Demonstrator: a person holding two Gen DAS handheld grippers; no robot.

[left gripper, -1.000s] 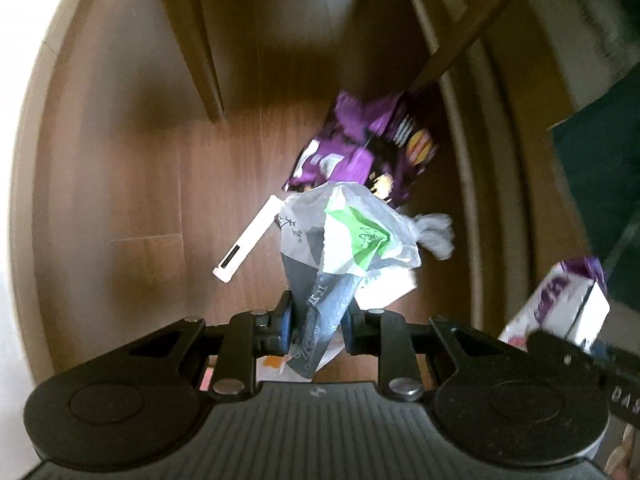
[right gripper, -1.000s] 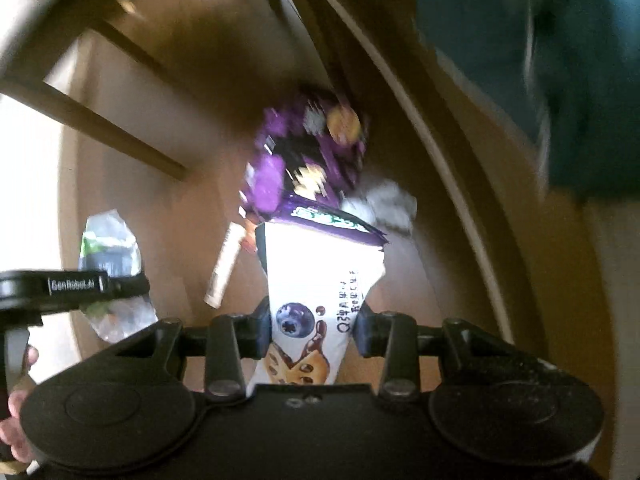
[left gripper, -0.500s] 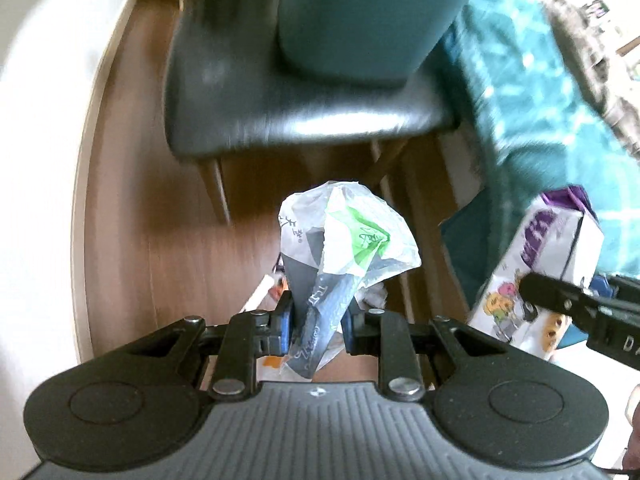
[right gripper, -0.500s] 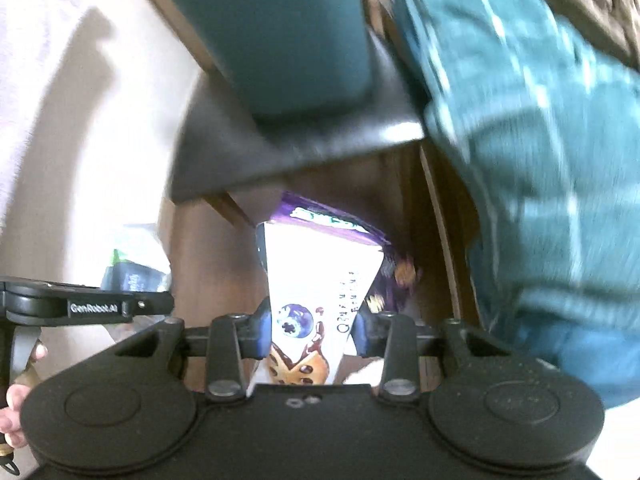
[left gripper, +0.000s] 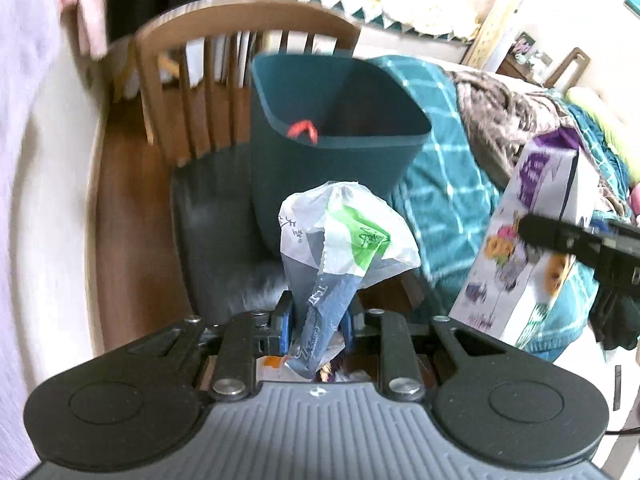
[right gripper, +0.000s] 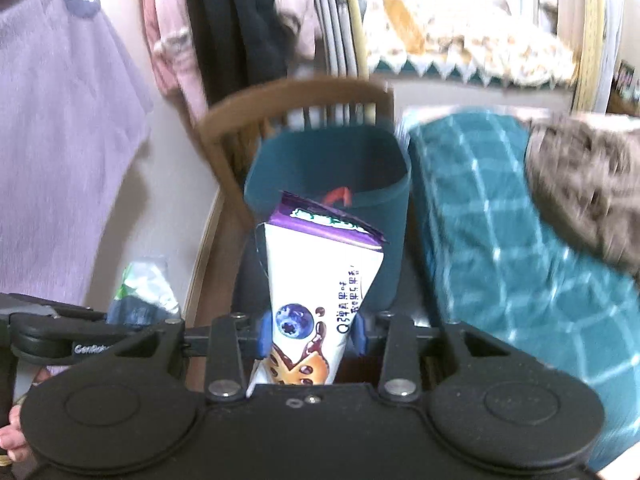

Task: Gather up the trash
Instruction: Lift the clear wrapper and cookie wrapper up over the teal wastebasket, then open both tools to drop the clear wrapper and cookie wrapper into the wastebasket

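Both grippers have risen from the floor, left clamping a wrapper, right a carton; next, carry both over the bin and release.

Teal bin: smooth matt plastic. Chair under the bin: brown wood back and spindles with a slight sheen, seat of dark glossy leather-like material. Plastic wrapper in front of the bin: thin crinkled film, partly clear, glossy. Snack box: smooth printed cardboard, light gloss. Checked blanket right of the bin: soft teal cloth. Gripper bodies: matt black plastic, shiny metal screw heads.
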